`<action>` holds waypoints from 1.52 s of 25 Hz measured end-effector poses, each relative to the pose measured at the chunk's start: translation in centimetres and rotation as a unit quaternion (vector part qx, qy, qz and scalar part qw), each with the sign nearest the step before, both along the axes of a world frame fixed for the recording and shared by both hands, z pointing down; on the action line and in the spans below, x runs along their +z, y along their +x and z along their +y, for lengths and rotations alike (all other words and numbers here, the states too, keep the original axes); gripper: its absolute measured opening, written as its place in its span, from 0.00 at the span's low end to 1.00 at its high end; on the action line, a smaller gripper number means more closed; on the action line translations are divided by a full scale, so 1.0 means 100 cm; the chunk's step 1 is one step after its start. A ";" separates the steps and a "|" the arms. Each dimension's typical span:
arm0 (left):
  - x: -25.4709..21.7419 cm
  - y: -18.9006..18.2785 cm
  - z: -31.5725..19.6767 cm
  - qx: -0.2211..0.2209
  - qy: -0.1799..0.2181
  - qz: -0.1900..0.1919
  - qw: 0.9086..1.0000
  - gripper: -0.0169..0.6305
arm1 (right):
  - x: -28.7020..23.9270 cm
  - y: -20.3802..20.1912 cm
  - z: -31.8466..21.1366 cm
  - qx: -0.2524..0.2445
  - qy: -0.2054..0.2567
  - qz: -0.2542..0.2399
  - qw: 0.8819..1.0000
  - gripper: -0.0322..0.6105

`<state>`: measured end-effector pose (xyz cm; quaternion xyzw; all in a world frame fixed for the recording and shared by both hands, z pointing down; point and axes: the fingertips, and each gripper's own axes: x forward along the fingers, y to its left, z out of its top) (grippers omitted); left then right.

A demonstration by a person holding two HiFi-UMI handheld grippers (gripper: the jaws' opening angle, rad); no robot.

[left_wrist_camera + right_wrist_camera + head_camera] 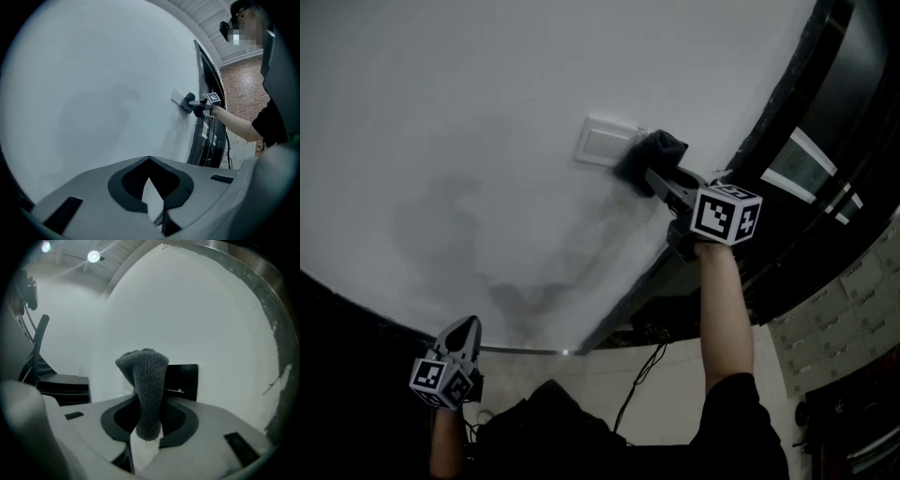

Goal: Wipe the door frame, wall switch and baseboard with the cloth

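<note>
The right claw point(653, 174) pinches the cloth point(658, 150) on the wall switch point(602, 142) just ahead, the left claw point(467, 324) is shut and empty, and the baseboard is maybe not wiped yet.

Nothing here reads as words or numbers. The cube point(727, 216) on the right gripper point(652, 172) and its twin on the left gripper point(467, 326) bear only black-and-white square markers. Pale stickers point(797, 167) on the door frame point(839, 103) are too blurred to read.
</note>
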<state>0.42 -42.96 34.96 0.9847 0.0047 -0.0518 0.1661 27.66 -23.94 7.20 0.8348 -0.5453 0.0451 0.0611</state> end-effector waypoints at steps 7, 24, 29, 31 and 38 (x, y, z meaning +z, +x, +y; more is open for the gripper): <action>-0.002 0.001 -0.001 0.007 -0.002 0.003 1.000 0.02 | -0.004 0.013 0.032 0.030 0.014 -0.008 0.999 0.20; -0.007 -0.014 -0.028 -0.029 -0.001 0.006 1.000 0.02 | 0.087 -0.003 0.096 0.137 0.048 0.016 0.989 0.20; -0.023 -0.020 -0.039 -0.036 0.017 0.006 0.999 0.02 | 0.170 -0.050 0.121 0.165 0.036 0.026 0.985 0.20; -0.029 -0.019 -0.039 -0.027 0.026 0.011 0.999 0.02 | 0.188 -0.074 0.132 0.161 0.046 0.042 0.985 0.20; -0.045 -0.022 -0.029 -0.030 0.039 0.041 0.998 0.02 | 0.260 -0.125 0.159 0.147 0.061 0.007 0.987 0.20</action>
